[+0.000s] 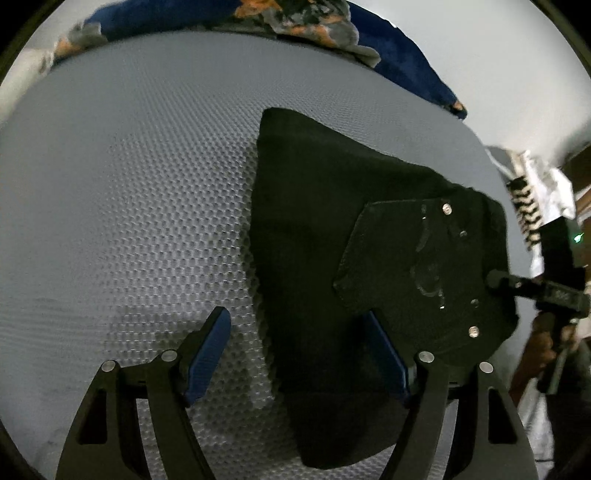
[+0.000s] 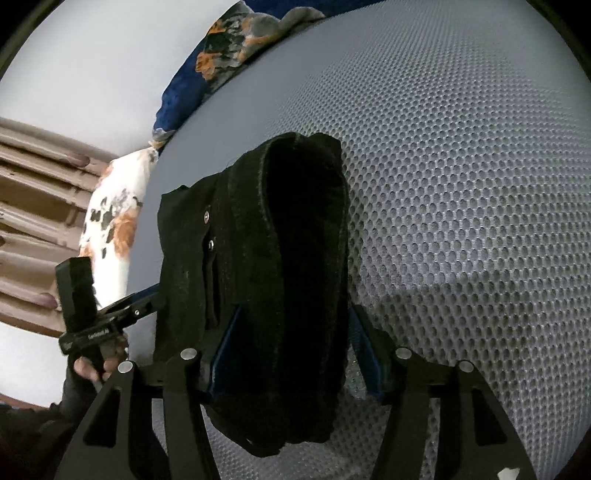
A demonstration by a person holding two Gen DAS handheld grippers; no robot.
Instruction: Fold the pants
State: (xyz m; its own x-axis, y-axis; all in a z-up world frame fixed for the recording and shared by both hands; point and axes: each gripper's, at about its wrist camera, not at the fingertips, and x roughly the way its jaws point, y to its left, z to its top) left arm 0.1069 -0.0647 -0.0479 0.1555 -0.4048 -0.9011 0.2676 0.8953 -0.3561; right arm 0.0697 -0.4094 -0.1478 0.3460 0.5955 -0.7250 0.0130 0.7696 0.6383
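Black pants (image 1: 332,221), folded into a thick bundle, lie on a grey mesh mattress (image 1: 129,184). My left gripper (image 1: 297,354) is open over the bundle's left edge. Its right blue pad sits above the cloth and its left pad is over bare mattress. In the right wrist view the pants (image 2: 288,240) fill the space between the jaws of my right gripper (image 2: 295,350), which have been widening. The left pad is against the cloth and the right pad is just off it. The right gripper's dark plate (image 1: 406,258) covers part of the pants. The left gripper (image 2: 92,314) reaches the bundle's left side.
A blue and orange patterned blanket (image 1: 295,14) is bunched along the mattress's far edge. A white and orange spotted cushion (image 2: 114,214) lies beside the mattress. A hand (image 2: 92,365) holds the left gripper and another hand (image 1: 535,350) holds the right. A pale wall (image 1: 498,74) stands behind.
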